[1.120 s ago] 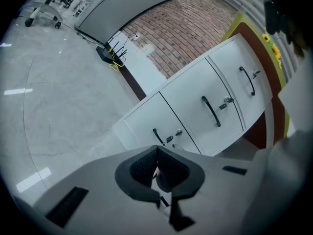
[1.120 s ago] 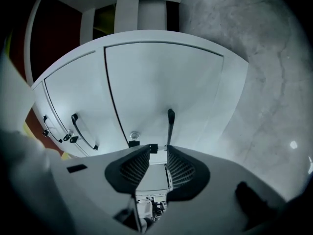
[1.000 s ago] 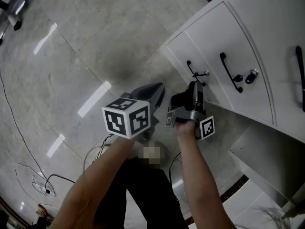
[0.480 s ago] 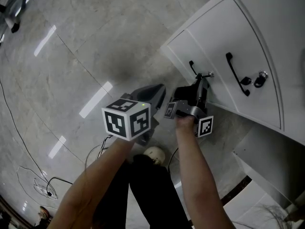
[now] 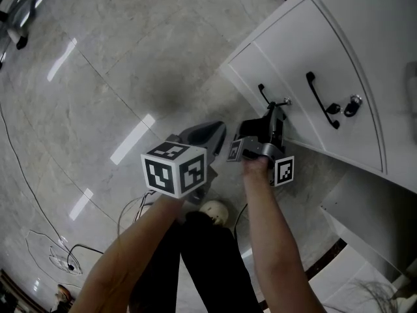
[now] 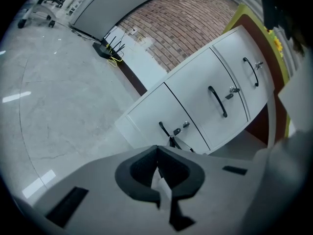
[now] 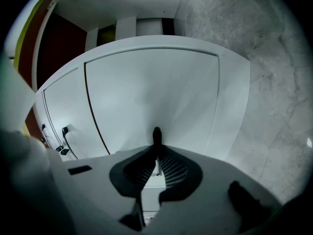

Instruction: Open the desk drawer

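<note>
Drawer [image 5: 251,70] shut, at 1 o'clock in the head view, first in a row of three; right gripper [image 5: 278,107] on its handle [image 5: 262,95].

The right gripper's jaws have just been closing and now pinch the slim black handle, which stands between their tips. The left gripper [image 5: 216,130] hangs at 9 o'clock from it, jaws together on nothing, over the floor [image 5: 111,51]. The drawer looks stiff, smooth and flush, with no edge to grip, so the handle seems the only good hold, best near its middle for a straight pull. It likely slides with moderate weight, and the thin glossy bar could slip under a jerk. Two other drawers [image 5: 293,51] lie toward 3 o'clock.
</note>
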